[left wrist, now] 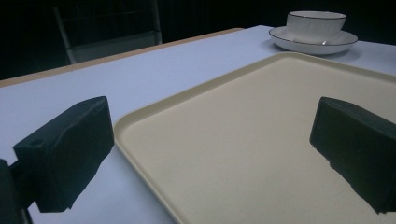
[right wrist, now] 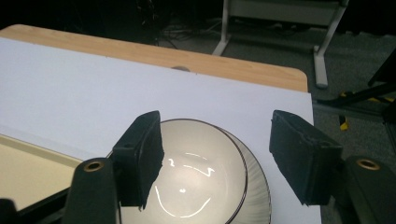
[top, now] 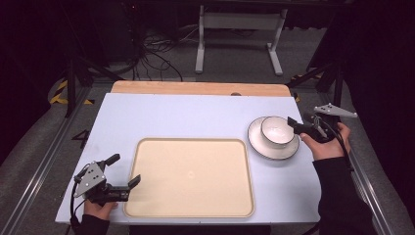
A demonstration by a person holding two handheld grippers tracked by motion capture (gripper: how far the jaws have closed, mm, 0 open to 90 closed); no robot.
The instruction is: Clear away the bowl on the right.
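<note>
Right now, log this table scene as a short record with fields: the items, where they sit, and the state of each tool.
surface: pale blue table top
tray: beige rectangular plastic tray, bare, at the near middle
plate: white round plate with dark rim, right of the tray
bowl: white ribbed bowl with dark rim, upright on the plate
left tool: open, jaws astride the tray's left edge, holding nothing
right tool: open above the bowl, one jaw over its inside, the other beyond its rim; contact cannot be told
</note>
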